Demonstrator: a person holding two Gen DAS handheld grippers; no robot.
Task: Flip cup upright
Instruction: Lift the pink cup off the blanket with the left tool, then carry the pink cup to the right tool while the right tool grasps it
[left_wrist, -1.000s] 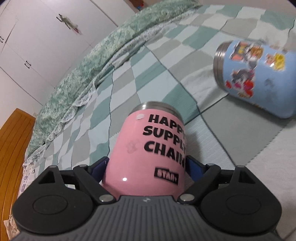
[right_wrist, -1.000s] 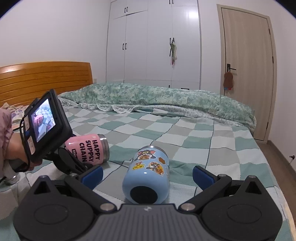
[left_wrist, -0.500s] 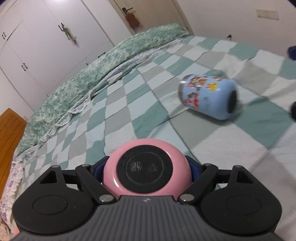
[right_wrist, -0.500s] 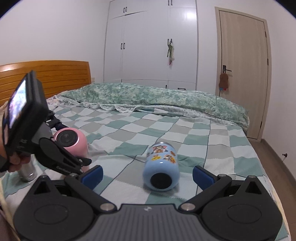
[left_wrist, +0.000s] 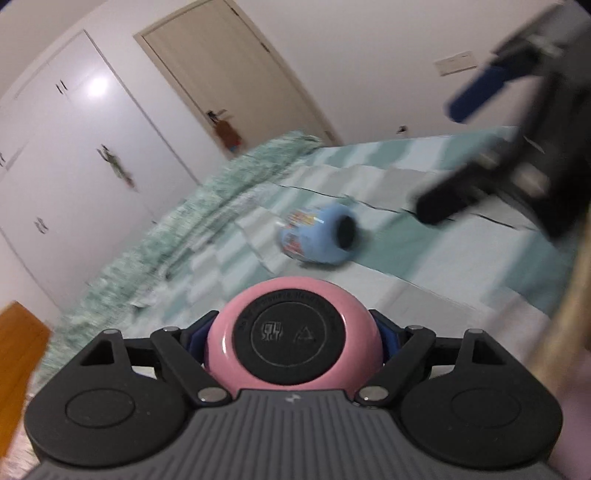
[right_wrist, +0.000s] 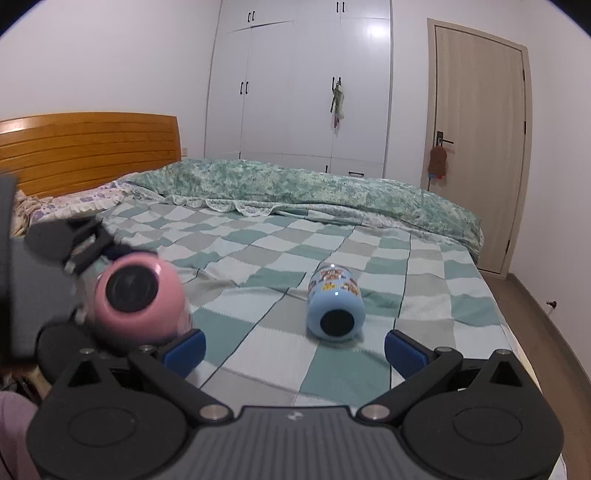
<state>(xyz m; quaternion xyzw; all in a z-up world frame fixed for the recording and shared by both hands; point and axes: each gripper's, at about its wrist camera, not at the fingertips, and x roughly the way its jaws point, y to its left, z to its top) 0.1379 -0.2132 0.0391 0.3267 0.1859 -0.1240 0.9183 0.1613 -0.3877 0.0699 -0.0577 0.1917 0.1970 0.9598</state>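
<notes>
Above the bed's (right_wrist: 369, 384) near edge, the left gripper (left_wrist: 293, 341) clamps the pink cup (left_wrist: 293, 334) clear of the checked cover, its black base disc showing food-safe symbols; the ring text is unreadable. The right gripper (right_wrist: 293, 349) is spread wide, empty. A sticker-covered blue cup (right_wrist: 335, 304) lies sideways mid-bed.

Checked teal-and-grey quilt (right_wrist: 332, 254) over bed, floral green duvet (right_wrist: 314, 188) bunched along far side. Orange wooden headboard (right_wrist: 88, 147) at left. White wardrobe (right_wrist: 295, 85) behind, beige door (right_wrist: 480, 140) at right, small plush (right_wrist: 437, 158) hanging from handle.
</notes>
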